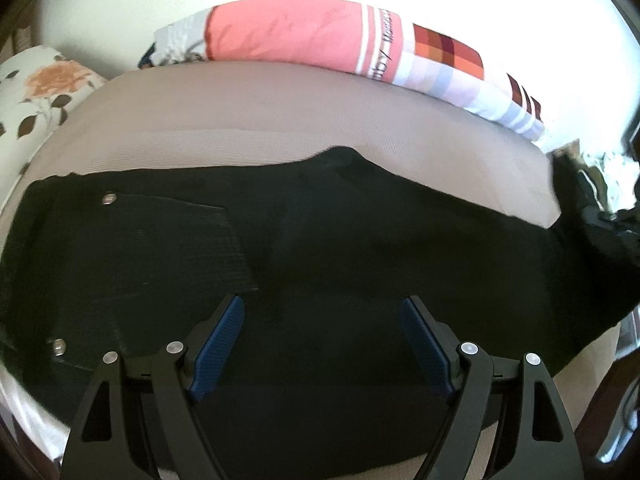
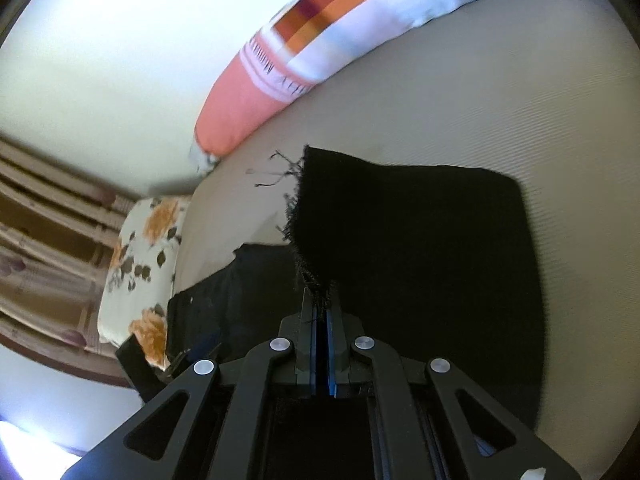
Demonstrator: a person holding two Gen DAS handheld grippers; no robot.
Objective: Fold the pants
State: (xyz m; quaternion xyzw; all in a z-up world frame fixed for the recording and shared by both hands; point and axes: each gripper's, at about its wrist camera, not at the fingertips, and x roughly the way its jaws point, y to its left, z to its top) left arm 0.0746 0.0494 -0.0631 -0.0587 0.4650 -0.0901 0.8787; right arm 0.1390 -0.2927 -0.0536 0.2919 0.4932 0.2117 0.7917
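Black pants (image 1: 320, 248) lie flat across a beige bed (image 1: 248, 112), waist and back pocket with rivets to the left, legs running right. My left gripper (image 1: 322, 308) is open and empty, hovering just above the seat of the pants. In the right wrist view my right gripper (image 2: 321, 300) is shut on the frayed hem of a pant leg (image 2: 420, 240) and holds it lifted above the bed (image 2: 460, 100). The rest of the pants (image 2: 248, 280) lies lower left, with my left gripper partly visible there.
A pink and checked pillow (image 1: 304, 36) lies along the bed's far edge by the white wall. A floral pillow (image 1: 36, 92) sits at the left end. Striped curtains (image 2: 44, 240) hang beyond it. The bed's near edge runs just under my left gripper.
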